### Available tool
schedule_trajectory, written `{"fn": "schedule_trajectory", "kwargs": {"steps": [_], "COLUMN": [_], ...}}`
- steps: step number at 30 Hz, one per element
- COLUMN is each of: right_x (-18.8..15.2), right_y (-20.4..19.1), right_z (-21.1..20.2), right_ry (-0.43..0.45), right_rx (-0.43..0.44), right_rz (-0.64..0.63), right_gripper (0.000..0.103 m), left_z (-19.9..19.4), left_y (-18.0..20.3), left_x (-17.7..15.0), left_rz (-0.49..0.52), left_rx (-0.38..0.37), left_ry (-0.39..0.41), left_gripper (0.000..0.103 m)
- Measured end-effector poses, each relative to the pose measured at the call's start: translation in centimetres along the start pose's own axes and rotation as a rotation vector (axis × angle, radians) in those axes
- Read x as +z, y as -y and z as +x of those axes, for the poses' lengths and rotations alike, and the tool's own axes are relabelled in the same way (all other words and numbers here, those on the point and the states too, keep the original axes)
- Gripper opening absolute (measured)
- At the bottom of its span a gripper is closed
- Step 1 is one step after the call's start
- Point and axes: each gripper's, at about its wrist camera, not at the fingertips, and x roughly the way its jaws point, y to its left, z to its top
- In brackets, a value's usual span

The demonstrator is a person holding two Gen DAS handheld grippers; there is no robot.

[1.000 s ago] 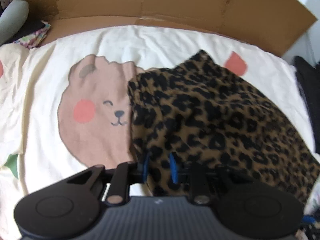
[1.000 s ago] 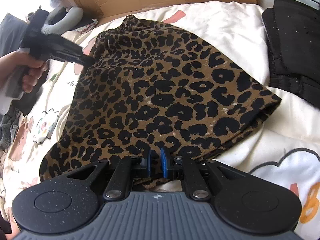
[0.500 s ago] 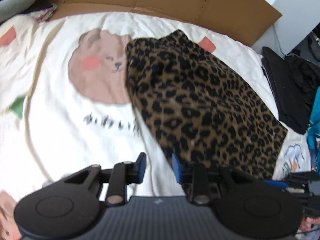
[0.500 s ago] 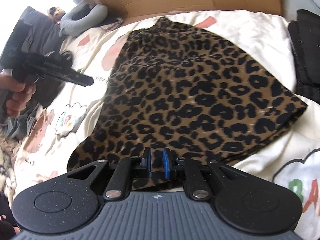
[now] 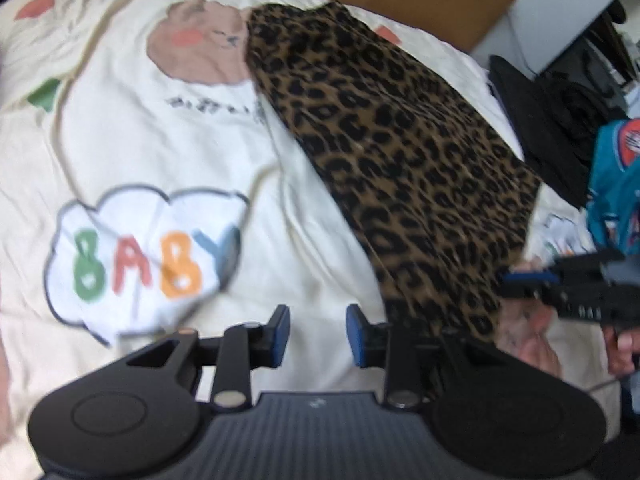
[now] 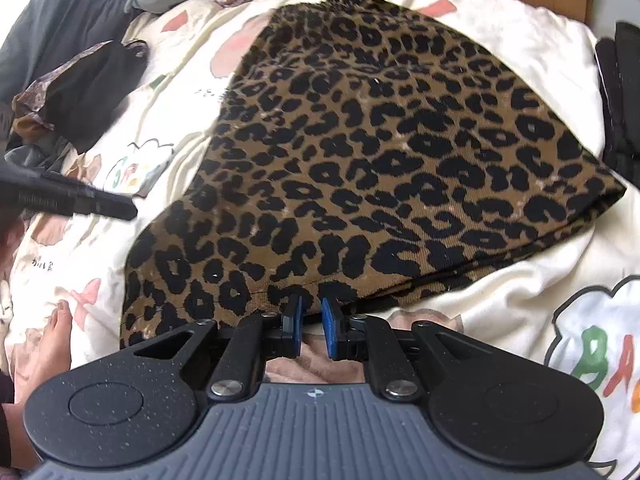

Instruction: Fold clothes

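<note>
Leopard-print garment [image 6: 384,152] lies spread flat on the cream printed bedspread [image 5: 168,152], doubled at the hem edge, narrow waist end far from both grippers. Right gripper [image 6: 311,322] sits at the near hem, jaws nearly closed with a narrow gap; hem fabric sits right at the tips, so it looks like a light pinch, but I can't tell for sure that cloth is between the pads. Left gripper [image 5: 316,334] is wide open, holding nothing, hovering over bare bedspread with the garment off to its right. The left view is motion-blurred.

Scene fits either a fold just laid down or a flat piece about to be folded again.

Risks:
- a pinch this shallow could slip if the hem is lifted, dropping the edge crooked
- two layers at the hem; grabbing only the top one would peel them apart
- soft bedspread right under the hem could get caught with the garment
- black clothes [image 6: 620,92] lie just beyond the garment's far right edge and could get dragged in.
</note>
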Motion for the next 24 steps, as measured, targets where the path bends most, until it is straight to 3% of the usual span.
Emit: {"fn": "schedule_trajectory", "kwargs": {"steps": [4, 6, 15, 19, 24], "right_x": [0.4, 0.6, 1.0, 0.8, 0.4], "right_y": [-1.1, -1.9, -5.3, -6.4, -7.7], "right_z": [-0.9, -1.2, -1.6, -1.7, -1.7], "right_ry": [0.002, -0.002, 0.0, 0.0, -0.004], "right_rx": [0.021, 0.035, 0.108, 0.138, 0.177], "right_rz": [-0.031, -0.057, -0.148, -0.183, -0.231], "right_gripper": [0.018, 0.024, 0.03, 0.036, 0.035], "left_z": [0.5, 0.7, 0.5, 0.5, 0.5], "left_y": [-0.3, -0.6, 0.6, 0.6, 0.6], "left_x": [-1.4, -2.0, -3.3, -4.0, -4.6], "left_rz": [-0.016, -0.036, 0.006, -0.056, -0.151], "left_rx": [-0.028, -0.047, -0.12, -0.211, -0.319], "left_ry": [-0.029, -0.04, -0.063, -0.096, -0.108], "left_gripper": [0.032, 0.032, 0.037, 0.036, 0.036]}}
